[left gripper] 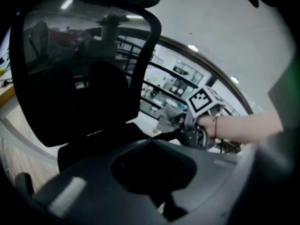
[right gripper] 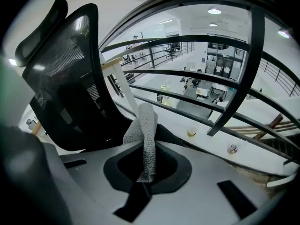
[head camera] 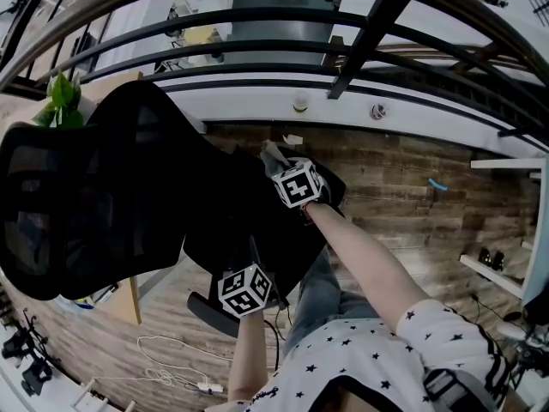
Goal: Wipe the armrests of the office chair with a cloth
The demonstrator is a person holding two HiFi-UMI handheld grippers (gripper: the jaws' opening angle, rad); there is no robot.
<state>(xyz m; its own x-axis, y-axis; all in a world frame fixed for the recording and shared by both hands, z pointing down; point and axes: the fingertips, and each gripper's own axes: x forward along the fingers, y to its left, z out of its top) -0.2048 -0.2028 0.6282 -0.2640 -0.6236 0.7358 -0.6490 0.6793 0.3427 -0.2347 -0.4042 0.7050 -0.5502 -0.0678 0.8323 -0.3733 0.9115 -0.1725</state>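
Nearest the person, the left gripper (left gripper: 159, 197) is held beside the near armrest (head camera: 210, 312) of the office chair (head camera: 94, 204), its jaws pressed together with nothing seen between them. Farther out, the right gripper (right gripper: 142, 182) is clenched on a grey cloth (right gripper: 146, 135). The cloth is bunched into a long strip, its long axis carried straight on from the jaws and its free end pointed away from the person toward the railing (right gripper: 236, 78). It is held at the far armrest (right gripper: 169, 131); contact cannot be made out. Beyond, the mesh backrest (right gripper: 70, 74) is seen upright before the railing
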